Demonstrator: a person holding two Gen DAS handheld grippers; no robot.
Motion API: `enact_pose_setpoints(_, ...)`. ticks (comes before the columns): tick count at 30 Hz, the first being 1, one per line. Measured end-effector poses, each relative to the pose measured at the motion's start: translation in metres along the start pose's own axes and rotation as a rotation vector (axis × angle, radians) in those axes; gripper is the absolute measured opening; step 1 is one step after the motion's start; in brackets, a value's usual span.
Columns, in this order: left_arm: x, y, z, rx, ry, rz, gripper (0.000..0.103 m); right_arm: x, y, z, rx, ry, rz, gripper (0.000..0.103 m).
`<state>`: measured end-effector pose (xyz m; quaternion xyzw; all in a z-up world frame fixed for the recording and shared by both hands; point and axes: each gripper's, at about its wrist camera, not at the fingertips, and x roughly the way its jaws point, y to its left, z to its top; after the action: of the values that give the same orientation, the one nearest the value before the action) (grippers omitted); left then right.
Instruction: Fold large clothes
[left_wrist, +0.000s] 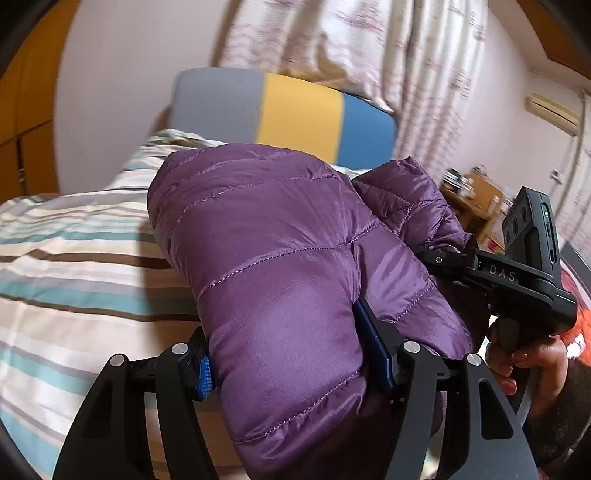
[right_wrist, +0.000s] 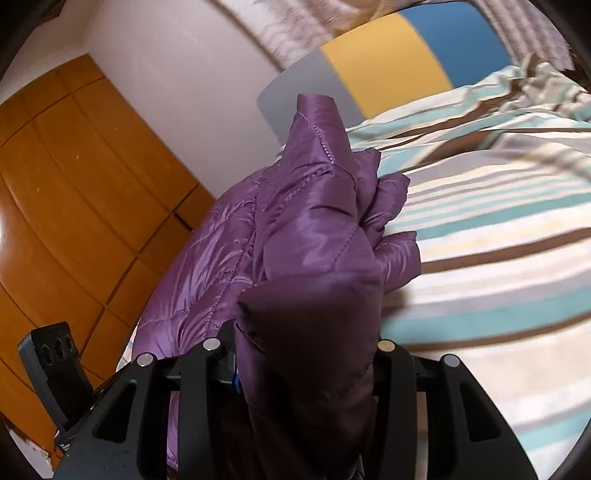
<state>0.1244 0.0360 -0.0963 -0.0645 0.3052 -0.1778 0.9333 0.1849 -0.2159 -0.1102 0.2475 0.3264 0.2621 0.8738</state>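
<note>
The left tool (left_wrist: 291, 360) is clamping a thick, puffed fold of the shiny purple quilted down jacket (left_wrist: 266, 236) between its two black fingers, the blue-padded fingertips (left_wrist: 204, 373) pressing in from either side of the padding. The right tool (right_wrist: 306, 360) is likewise gripping a bunched, darker edge of the same jacket (right_wrist: 314, 229), the fabric filling the gap between its fingers and hiding the pads almost fully. In the left wrist view the right tool (left_wrist: 443, 258) is showing from the side, its black body marked "DAS", a hand (left_wrist: 532, 360) wrapped around its handle.

The jacket is being held between the two tools, its bulk sitting on and just above the bed, with a sleeve or collar part sticking upward in the right wrist view. The striped bedcover (left_wrist: 74, 258) in white, teal, grey and brown is lying beneath it. Beyond the jacket, a grey, yellow and blue panelled headboard (left_wrist: 295, 114) is standing against pale patterned curtains (left_wrist: 369, 48). Orange-brown wooden wardrobe doors (right_wrist: 74, 184) are filling the left side.
</note>
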Motion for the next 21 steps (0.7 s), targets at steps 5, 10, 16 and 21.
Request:
enact_pose_setpoints(5,-0.003,0.049,-0.006,-0.069,-0.028,0.075,0.064,0.062,0.032,0.003,-0.061,0.058,0.022,0.041)
enact_pose_setpoints(10,-0.003,0.093,-0.023,-0.150,-0.024,0.130,0.065,0.112,0.051,-0.002,-0.119,0.114,0.011,0.042)
enact_pose_setpoints(16,-0.010,0.103,-0.044,-0.193,-0.025,0.170,0.079,0.134,0.047,-0.014,-0.170,0.137,-0.080,0.066)
enact_pose_setpoints(21,-0.028,0.091,-0.046,-0.181,-0.045,0.210,0.088,0.106,0.035,-0.027,-0.083,0.083,-0.120,0.084)
